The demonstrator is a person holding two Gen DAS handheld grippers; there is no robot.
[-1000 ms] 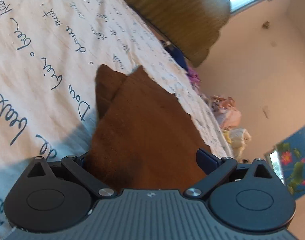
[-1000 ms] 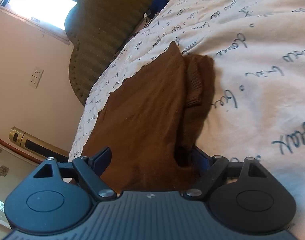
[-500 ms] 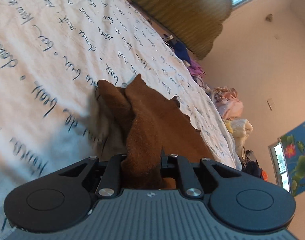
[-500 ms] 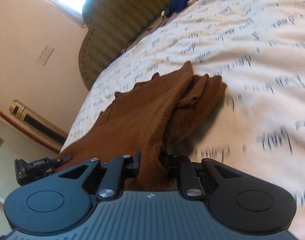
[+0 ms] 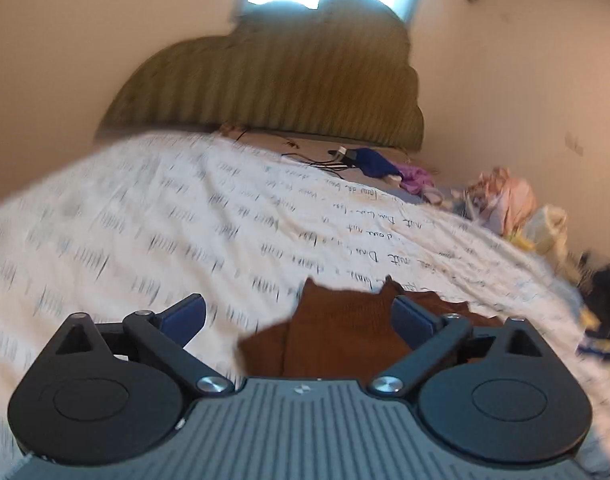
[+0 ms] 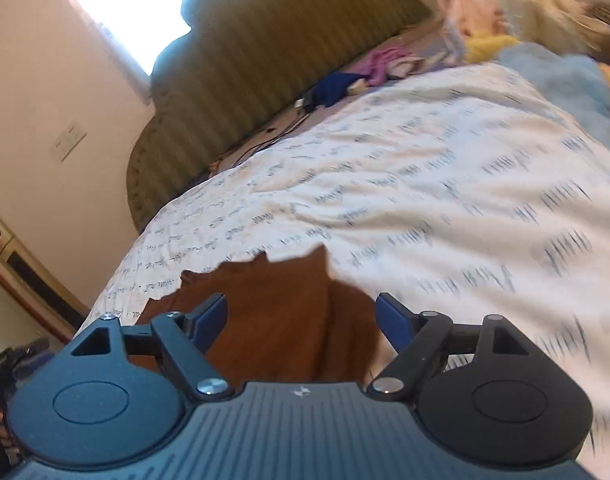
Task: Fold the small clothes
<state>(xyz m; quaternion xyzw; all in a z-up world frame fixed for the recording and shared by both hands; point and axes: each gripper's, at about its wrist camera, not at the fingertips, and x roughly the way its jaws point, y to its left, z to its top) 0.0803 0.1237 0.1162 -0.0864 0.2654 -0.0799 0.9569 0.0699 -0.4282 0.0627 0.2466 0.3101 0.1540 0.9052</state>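
Both tongs have just been opening and stand spread. The brown knitted garment [image 5: 345, 332] lies folded on the bed sheet [image 5: 145, 240], below the left tongs [image 5: 301, 312] toward four o'clock, and under the right tongs [image 6: 303, 310], free of the pads.

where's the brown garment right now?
The brown garment lies on the white script-print bedspread, low in both wrist views just ahead of the open fingers: right of centre in the left view, left of centre in the right view, gripped by neither hand-held gripper.

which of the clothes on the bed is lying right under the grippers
The brown knit garment, folded on the white printed sheet. The blue garment and purple one lie far off near the headboard.
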